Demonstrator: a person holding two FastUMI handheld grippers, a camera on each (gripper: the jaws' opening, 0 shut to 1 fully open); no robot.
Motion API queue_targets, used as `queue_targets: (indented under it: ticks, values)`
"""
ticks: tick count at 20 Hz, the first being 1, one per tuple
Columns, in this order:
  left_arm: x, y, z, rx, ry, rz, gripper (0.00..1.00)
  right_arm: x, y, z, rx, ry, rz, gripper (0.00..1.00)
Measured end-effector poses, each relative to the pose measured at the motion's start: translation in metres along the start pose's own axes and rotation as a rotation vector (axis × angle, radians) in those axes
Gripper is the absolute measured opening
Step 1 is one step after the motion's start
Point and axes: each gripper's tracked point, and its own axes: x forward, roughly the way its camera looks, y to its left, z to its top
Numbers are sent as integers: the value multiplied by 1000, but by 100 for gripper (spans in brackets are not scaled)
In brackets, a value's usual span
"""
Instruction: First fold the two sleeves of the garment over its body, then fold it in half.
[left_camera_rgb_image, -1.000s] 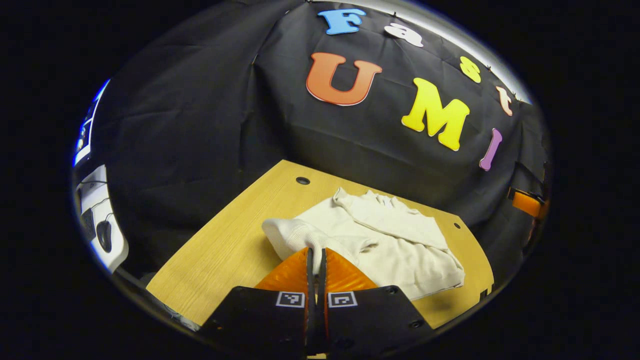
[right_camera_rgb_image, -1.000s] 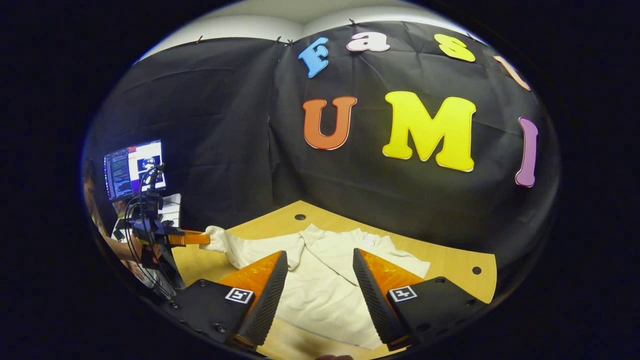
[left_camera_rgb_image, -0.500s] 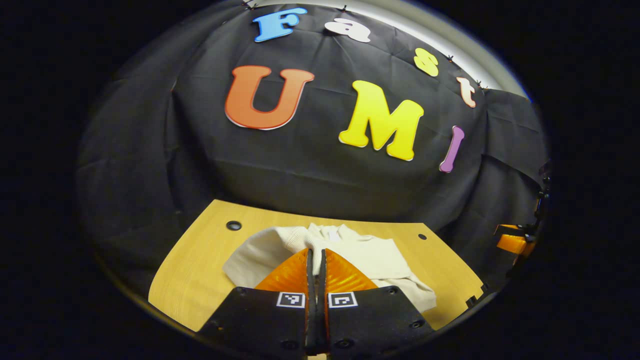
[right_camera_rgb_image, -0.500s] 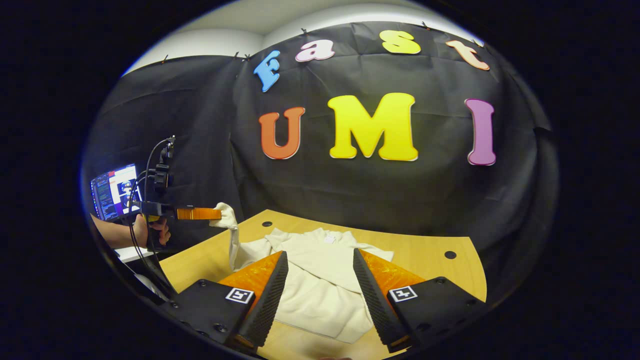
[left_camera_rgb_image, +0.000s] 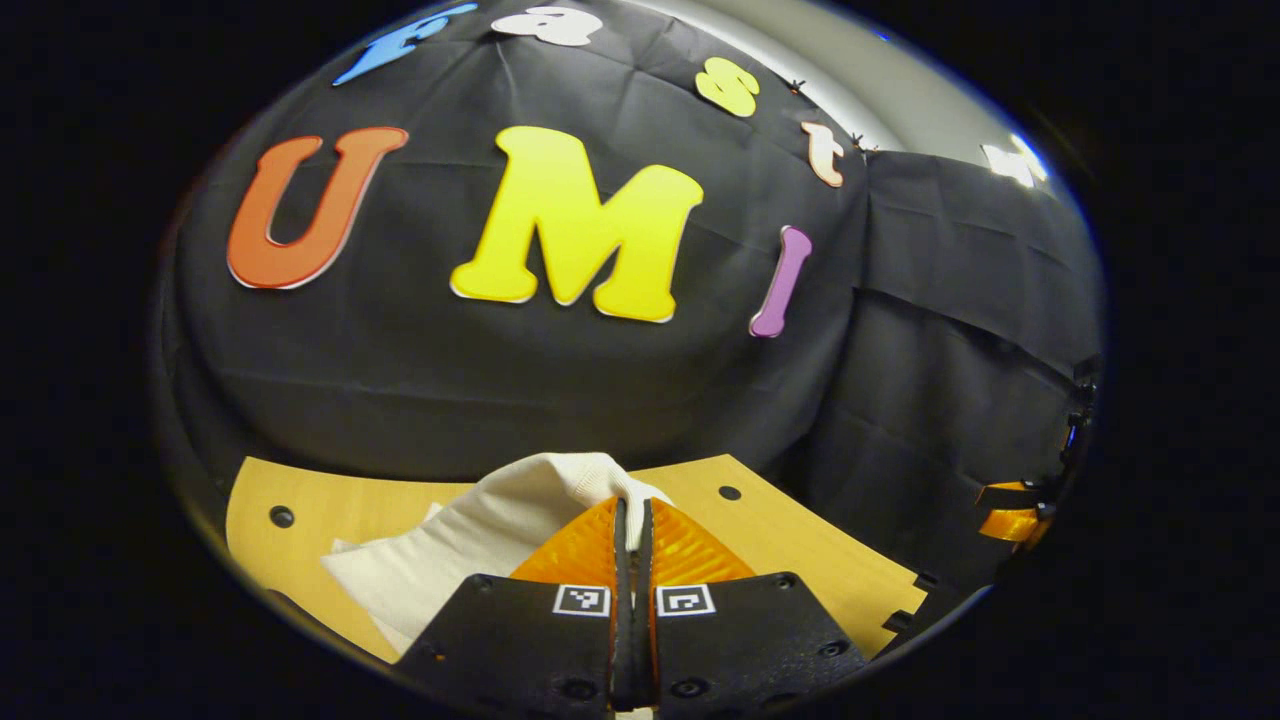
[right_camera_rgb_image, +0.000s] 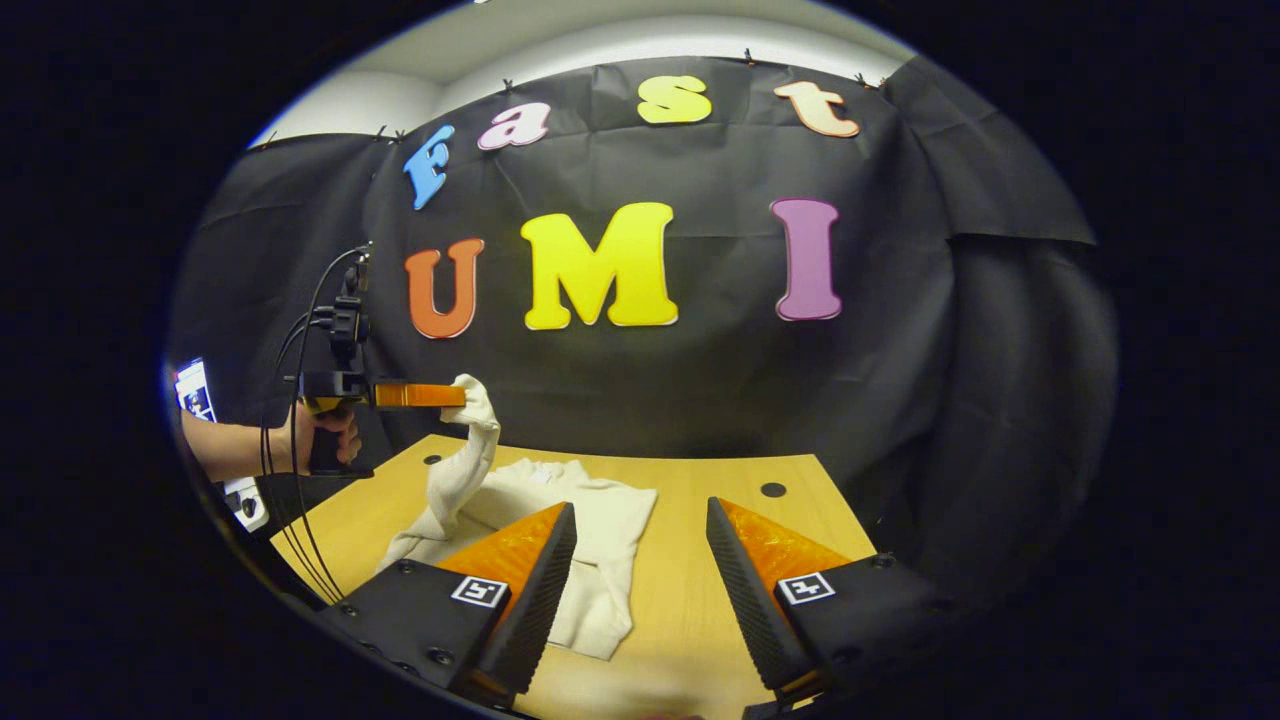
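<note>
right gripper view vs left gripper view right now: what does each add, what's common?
Right gripper view adds the left gripper seen from the side, lifting a sleeve above the table, the hand holding it, and its own open right gripper.

Left gripper view adds the close-up: fingers shut on the sleeve cuff.

Both share the cream garment and the wooden table.

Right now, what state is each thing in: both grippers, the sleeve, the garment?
Left gripper: shut on the sleeve, raised above the table.
Sleeve: lifted, hanging from its cuff, not yet laid over the body.
Garment: body lying on the table, not yet folded in half.
Right gripper: open, holding nothing.
</note>
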Motion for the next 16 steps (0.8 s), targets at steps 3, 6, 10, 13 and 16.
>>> queue_targets:
  ticks: [3, 6, 10, 13, 16]
  values:
    - [56, -18, -32, 11, 75, -33, 3, -20, -30, -11, 6, 31, -83, 82]
    - [103, -20, -80, -24, 156, -40, 2, -33, -52, -21, 6, 71, -140, 82]
    - [152, -2, -143, -74, 262, 31, 3, -42, -61, -37, 1, 134, -171, 82]
    - [164, 1, -169, -109, 291, 61, 6, -40, -60, -42, -19, 168, -167, 82]
    - [166, 5, -169, -110, 263, 90, 26, -37, -57, -40, -31, 175, -149, 83]
